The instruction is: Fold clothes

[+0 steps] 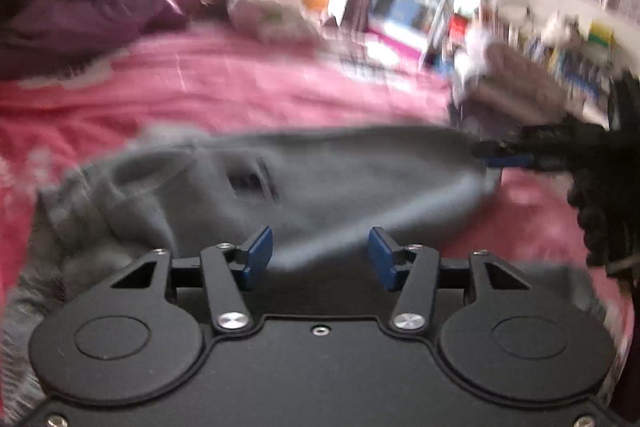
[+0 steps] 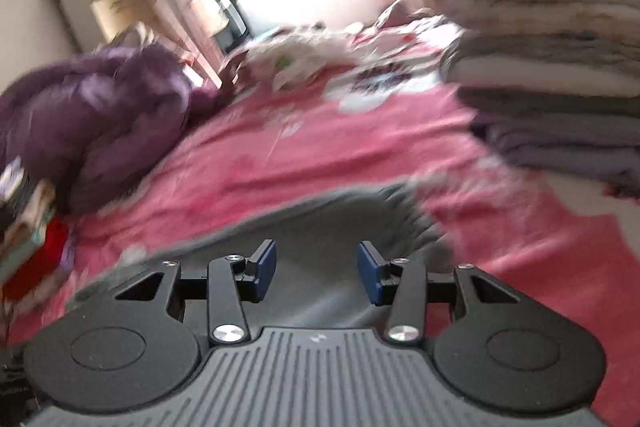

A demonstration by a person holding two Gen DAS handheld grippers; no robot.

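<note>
Pink bedding (image 1: 248, 87) spreads ahead of both grippers, with blown-out window light beyond it and motion blur softening everything. Directly in front of the left gripper (image 1: 320, 253), whose blue pads stand apart with nothing between them, lies a rumpled grey garment (image 1: 320, 183); its near edge is hidden under the gripper body, and a dark patch on it is too smeared to identify. The right gripper (image 2: 317, 271) is likewise spread wide and empty, hovering over the same grey cloth. In the left wrist view it enters from the right, its tips at the garment's far edge, though blur hides whether they touch. Ahead-left sits a purple jacket (image 2: 100, 115). Ahead-right, a stack of folded laundry (image 2: 552, 75) is cut off by the frame.
</note>
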